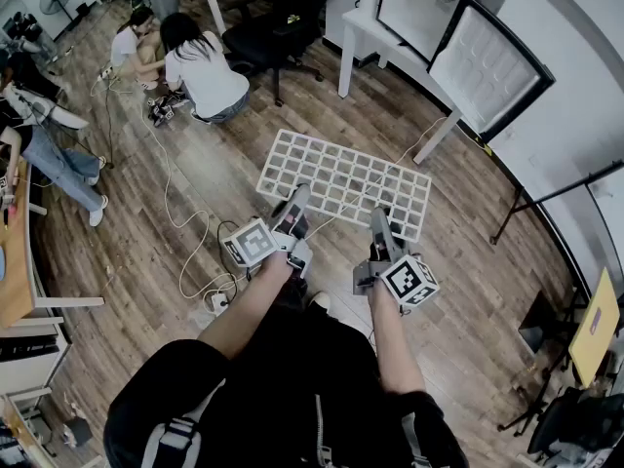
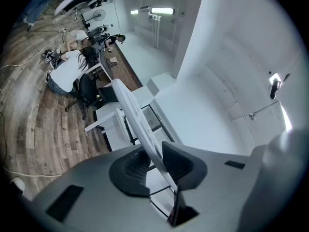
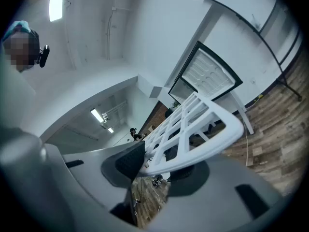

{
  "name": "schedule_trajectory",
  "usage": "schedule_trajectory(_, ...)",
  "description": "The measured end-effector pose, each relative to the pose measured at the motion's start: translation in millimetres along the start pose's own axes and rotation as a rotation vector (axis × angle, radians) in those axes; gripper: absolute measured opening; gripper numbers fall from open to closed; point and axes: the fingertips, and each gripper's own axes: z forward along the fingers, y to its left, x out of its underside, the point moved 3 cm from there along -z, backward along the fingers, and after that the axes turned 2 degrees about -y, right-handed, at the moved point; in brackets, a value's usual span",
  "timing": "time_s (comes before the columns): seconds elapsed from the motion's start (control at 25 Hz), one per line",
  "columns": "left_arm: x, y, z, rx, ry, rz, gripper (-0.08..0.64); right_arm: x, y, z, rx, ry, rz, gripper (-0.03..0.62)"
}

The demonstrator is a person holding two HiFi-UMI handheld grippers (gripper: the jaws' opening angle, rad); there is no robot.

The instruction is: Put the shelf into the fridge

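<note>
A white grid shelf (image 1: 343, 177) hangs level above the wood floor, held by its near edge between both grippers. My left gripper (image 1: 292, 211) is shut on the near left edge; in the left gripper view the shelf (image 2: 136, 116) runs edge-on between the dark pads (image 2: 129, 170). My right gripper (image 1: 381, 228) is shut on the near right edge, and the shelf's rounded corner (image 3: 203, 129) lies across its jaws. The fridge (image 1: 421, 8) stands ahead at the upper right with its door (image 1: 485, 66) swung open; it also shows in the right gripper view, fridge (image 3: 206, 77).
Two people (image 1: 200, 66) sit on the floor at the far left beside a black office chair (image 1: 283, 18). A white table (image 1: 369, 29) stands by the fridge. Cables (image 1: 190, 227) and a power strip (image 1: 216, 300) lie on the floor at left. A black stand (image 1: 546, 198) is at right.
</note>
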Motion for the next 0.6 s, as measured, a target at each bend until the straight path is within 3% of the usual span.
schedule_trajectory(0.36,4.3,3.6,1.8,-0.021,0.012,0.003,0.089,1.5,-4.8,-0.7,0.015,0.026,0.008,0.155)
schedule_trajectory(0.52,-0.6,15.1,0.1,-0.071,0.025,0.013,0.089,5.1,-6.0,5.9,0.009,0.024,0.008,0.153)
schedule_trajectory(0.6,2.9,14.8,0.6,-0.050,0.022,0.010,0.089,6.8,-8.9,3.2,0.005,0.019,0.011,0.153)
